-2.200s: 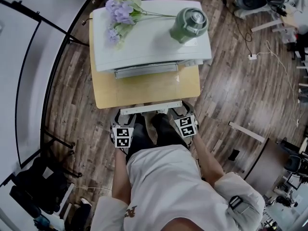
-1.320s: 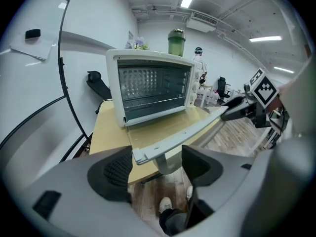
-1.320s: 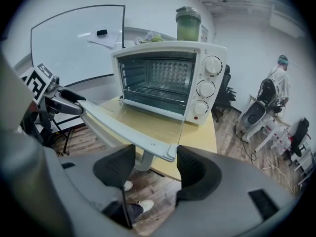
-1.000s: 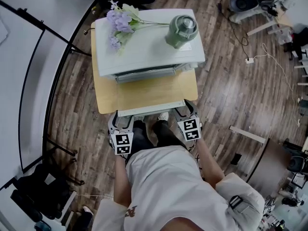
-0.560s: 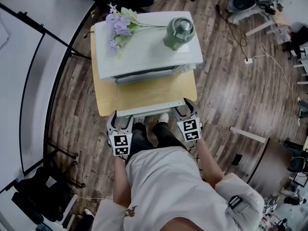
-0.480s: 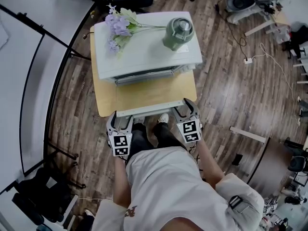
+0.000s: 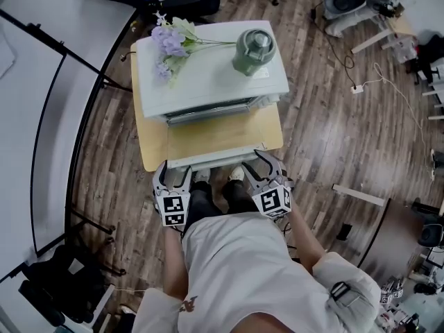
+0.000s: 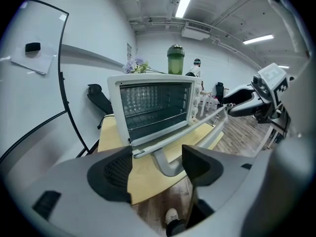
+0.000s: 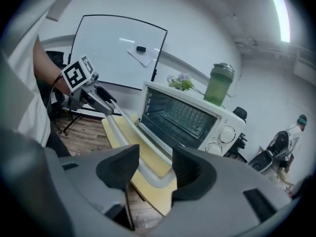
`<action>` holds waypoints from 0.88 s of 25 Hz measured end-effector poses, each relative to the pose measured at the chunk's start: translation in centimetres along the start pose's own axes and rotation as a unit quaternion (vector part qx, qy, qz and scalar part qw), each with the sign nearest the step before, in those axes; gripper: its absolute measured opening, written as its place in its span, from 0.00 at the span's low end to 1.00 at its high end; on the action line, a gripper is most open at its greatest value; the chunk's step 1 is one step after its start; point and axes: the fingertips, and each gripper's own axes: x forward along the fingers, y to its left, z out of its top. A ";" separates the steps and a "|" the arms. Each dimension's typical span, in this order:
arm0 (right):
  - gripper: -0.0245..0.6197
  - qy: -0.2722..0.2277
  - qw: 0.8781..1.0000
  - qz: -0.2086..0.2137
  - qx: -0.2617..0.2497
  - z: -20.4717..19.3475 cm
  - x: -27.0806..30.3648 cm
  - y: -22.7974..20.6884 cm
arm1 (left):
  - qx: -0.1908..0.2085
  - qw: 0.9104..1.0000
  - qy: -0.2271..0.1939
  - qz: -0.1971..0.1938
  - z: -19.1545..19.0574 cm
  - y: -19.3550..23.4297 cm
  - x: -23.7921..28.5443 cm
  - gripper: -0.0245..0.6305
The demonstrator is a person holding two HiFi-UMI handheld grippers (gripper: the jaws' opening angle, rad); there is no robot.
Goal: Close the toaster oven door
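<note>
Wood-plank flooring surrounds the desk (image 7: pixel 151 137) bearing the toaster oven (image 7: pixel 208 75), its door dropped open toward the desk's near edge. The door handle (image 7: pixel 215 160) runs along that edge. The left gripper (image 7: pixel 173 171) straddles its left end, jaws spread. The right gripper (image 7: pixel 268 164), whose jaws have just been closing, seems to pinch its right end.

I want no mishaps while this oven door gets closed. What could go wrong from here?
1. The handle sits between the left gripper's open jaws, and the right gripper's jaws have just been closing around its corner; a loose hold could let it slip free.
2. A hard slam might shake the oven and topple the green bottle or flowers on top.
</note>
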 end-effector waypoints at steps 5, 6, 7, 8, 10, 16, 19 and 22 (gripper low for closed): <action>0.32 -0.005 0.997 0.053 -0.055 0.1 0.9 2.7 | -0.001 1.000 -0.005 0.002 0.5 0.1 -0.1 0.51; 0.32 -0.001 0.996 0.061 -0.063 -0.2 1.2 3.1 | -0.002 1.000 -0.007 0.002 0.6 0.2 -0.1 0.51; 0.32 0.003 0.995 0.066 -0.071 -0.4 1.5 3.3 | -0.002 1.000 -0.008 0.002 0.7 0.2 -0.1 0.51; 0.32 0.007 0.994 0.070 -0.078 -0.6 1.8 3.5 | -0.002 1.000 -0.010 0.003 0.8 0.3 -0.1 0.51; 0.32 0.013 0.994 0.070 -0.085 -0.8 2.4 3.5 | -0.003 1.000 -0.013 0.005 1.1 0.3 -0.2 0.51; 0.28 0.014 0.994 0.056 -0.094 -0.9 3.5 2.7 | -0.008 0.999 -0.029 0.014 2.2 0.8 -0.4 0.50; 0.28 0.010 0.994 0.054 -0.098 -0.4 3.5 2.4 | -0.007 0.999 -0.034 0.023 2.7 1.1 -0.7 0.48; 0.28 0.007 0.994 0.050 -0.101 0.0 3.5 2.1 | -0.002 0.999 -0.038 0.029 3.2 1.5 -1.1 0.44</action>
